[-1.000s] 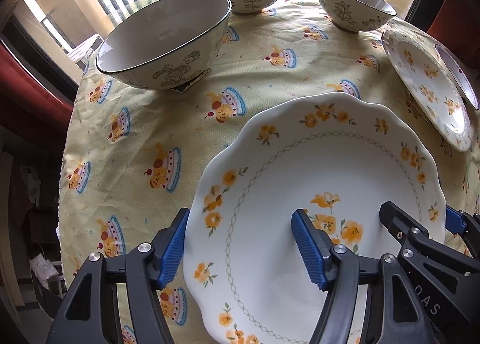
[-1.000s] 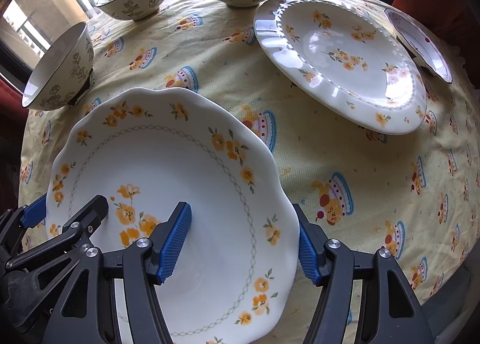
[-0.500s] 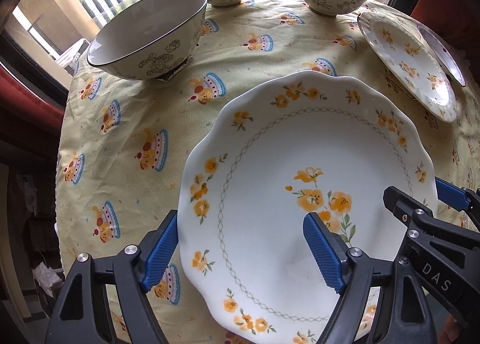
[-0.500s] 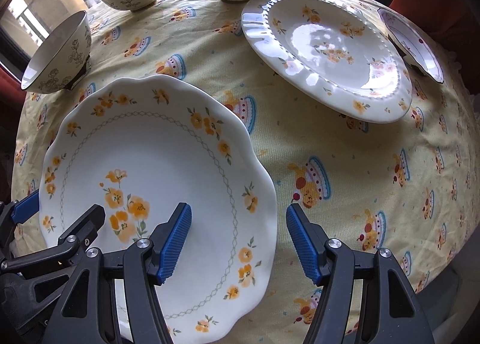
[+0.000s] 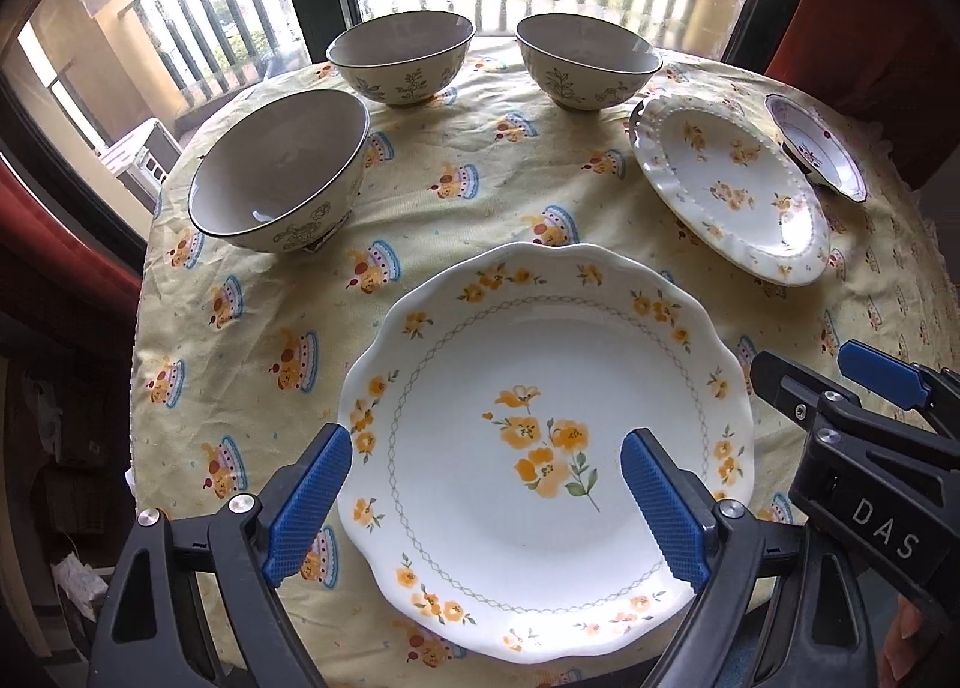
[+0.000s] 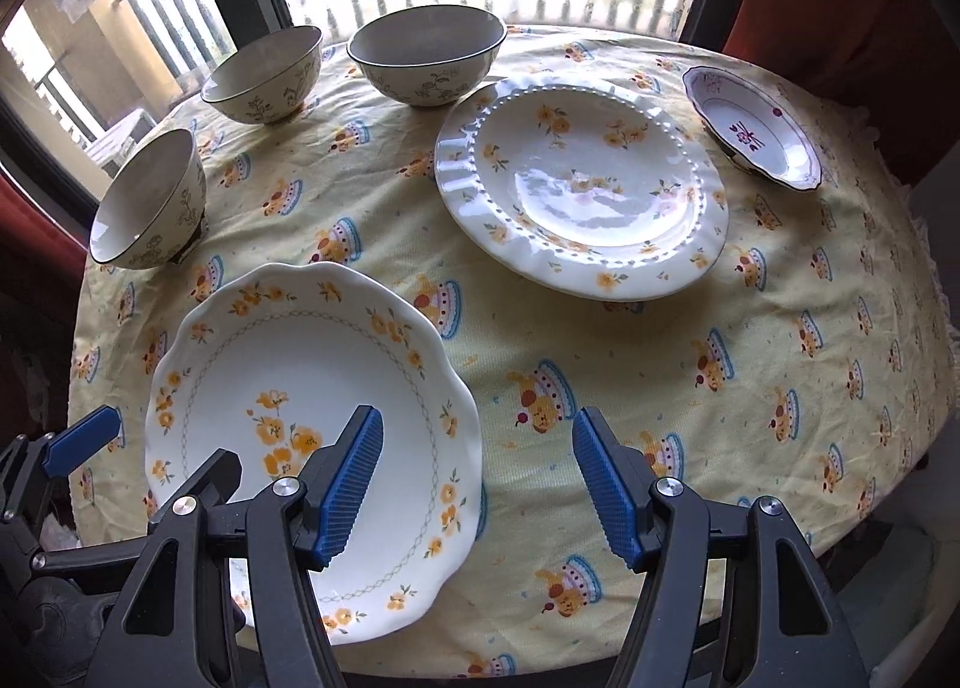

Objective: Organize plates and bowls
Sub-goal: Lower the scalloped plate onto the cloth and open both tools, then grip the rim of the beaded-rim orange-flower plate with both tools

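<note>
Scalloped plate flat, face-up.

"DAS" is being shown in white letters on the black body of the right gripper, near right in the left wrist view. Nothing else is being read.
</note>
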### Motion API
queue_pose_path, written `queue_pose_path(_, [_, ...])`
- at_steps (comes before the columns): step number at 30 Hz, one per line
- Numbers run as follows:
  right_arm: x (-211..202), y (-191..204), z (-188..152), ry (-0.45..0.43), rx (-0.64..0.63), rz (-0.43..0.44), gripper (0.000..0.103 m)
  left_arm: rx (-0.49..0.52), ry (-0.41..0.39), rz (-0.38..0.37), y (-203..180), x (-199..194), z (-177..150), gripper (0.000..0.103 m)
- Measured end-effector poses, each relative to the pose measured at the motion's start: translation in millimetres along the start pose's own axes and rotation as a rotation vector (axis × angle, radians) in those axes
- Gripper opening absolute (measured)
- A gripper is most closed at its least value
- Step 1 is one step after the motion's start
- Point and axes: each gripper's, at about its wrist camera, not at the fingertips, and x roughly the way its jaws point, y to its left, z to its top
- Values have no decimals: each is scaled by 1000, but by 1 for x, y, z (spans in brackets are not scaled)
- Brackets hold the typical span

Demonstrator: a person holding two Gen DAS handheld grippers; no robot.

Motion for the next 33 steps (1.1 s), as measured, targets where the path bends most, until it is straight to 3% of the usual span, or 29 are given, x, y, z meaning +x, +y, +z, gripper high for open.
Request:
queue_pose_path(5, [-14,-18,12,-42,40,29,70,-24,-12,-12,-18,-9,17,93])
queue_pose_path(11, [-14,-50,31,-69,42,43,70,20,-66,29,-54,-6,41,93])
queue_pose_path(15, [-6,-72,50,-65,38,67,70,-2,-71,55,-70,0,59,93])
queue_pose_path(20, [10,-93,78,-88,18,48,74,-30,-69,88,-86,16,82,93])
queue_pose_path(26, [34,-119,110,-85,29,54,76,-100,-42,56,-101,44,110,93])
queue_pose_path(33, [71,-142,140,-60,20,56,76,-130,-21,72,-119,81,134,92])
